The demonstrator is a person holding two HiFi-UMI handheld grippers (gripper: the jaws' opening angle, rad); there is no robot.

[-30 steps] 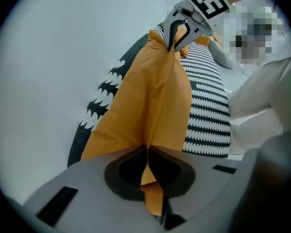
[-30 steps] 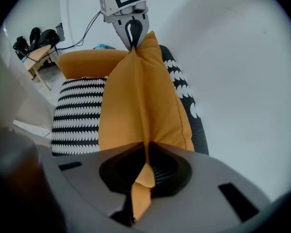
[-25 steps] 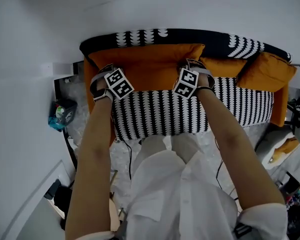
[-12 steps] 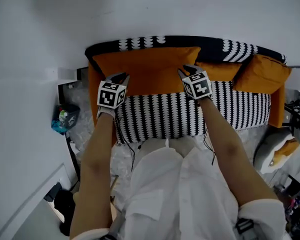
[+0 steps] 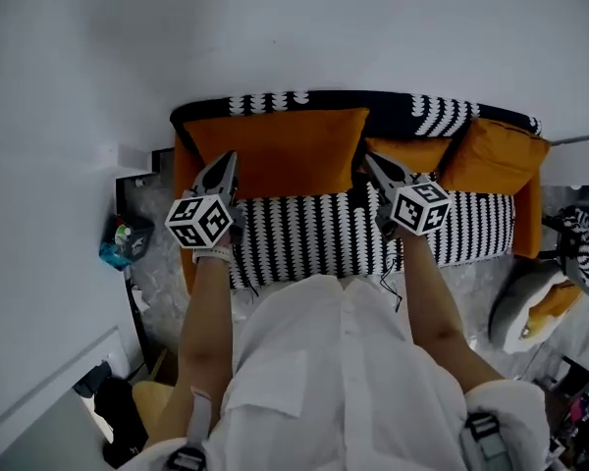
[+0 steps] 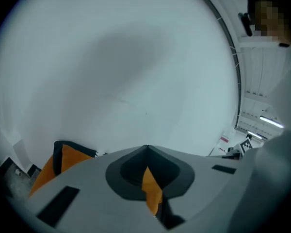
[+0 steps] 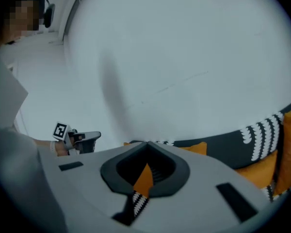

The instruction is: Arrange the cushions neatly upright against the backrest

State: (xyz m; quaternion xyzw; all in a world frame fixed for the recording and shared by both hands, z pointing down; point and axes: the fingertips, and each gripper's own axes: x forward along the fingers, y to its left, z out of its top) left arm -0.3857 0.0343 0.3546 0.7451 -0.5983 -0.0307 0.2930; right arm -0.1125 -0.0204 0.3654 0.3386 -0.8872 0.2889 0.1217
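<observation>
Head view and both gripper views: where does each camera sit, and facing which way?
Head view: on the person's head, looking steeply down at the sofa; shows both forearms, white shirt, left gripper and right gripper.
Left gripper view: on the left gripper, looking along its shut jaws at the white wall; its own jaws fill the bottom.
Right gripper view: on the right gripper, along its shut jaws toward wall and patterned backrest; shirt at left.
Shared: each gripper view catches the other gripper at its edge.
</observation>
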